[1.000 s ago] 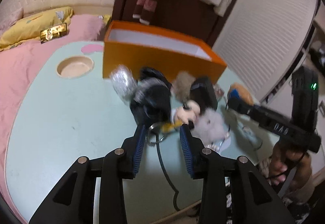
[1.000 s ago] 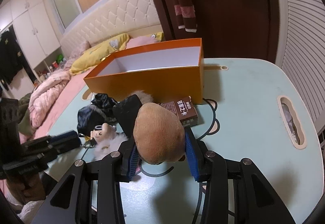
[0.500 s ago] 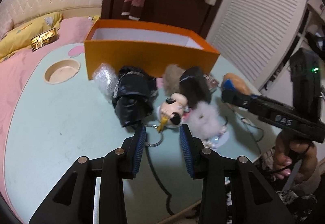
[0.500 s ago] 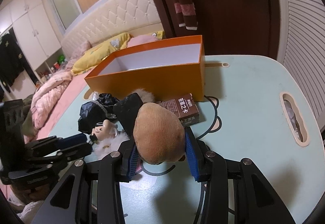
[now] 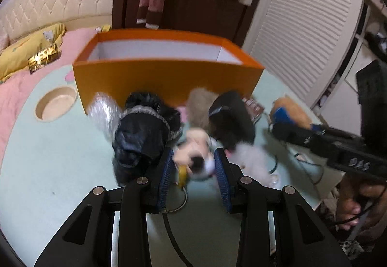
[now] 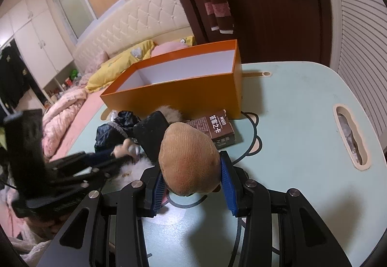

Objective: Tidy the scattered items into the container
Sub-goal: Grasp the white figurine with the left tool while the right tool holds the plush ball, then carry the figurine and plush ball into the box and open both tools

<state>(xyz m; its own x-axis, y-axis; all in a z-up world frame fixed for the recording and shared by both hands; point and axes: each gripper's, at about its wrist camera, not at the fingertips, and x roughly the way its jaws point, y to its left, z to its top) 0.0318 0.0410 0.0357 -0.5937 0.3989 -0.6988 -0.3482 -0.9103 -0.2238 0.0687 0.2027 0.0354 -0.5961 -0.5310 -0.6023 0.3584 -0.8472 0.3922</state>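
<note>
An open orange box (image 5: 167,78) (image 6: 174,95) stands at the back of the pale green table (image 5: 48,170). In front of it lie a black pouch (image 5: 140,136), a black furry piece (image 5: 232,119), a white pompom (image 5: 254,158) and a small doll keychain (image 5: 193,158). My left gripper (image 5: 193,170) is open, and the doll's head sits between its blue pads without clear contact. My right gripper (image 6: 192,177) is shut on a brown plush toy (image 6: 188,160) just right of the pile.
A dark brown card box (image 6: 215,126) lies against the orange box. A silvery wrapper (image 5: 106,114) sits left of the pouch. The table has a round cup recess (image 5: 55,107) and a handle slot (image 6: 350,136). A bed with pink bedding borders the left side.
My left gripper has moved forward over the table, so the doll's head now lies between its pads. The right gripper with the plush toy has stayed put.
</note>
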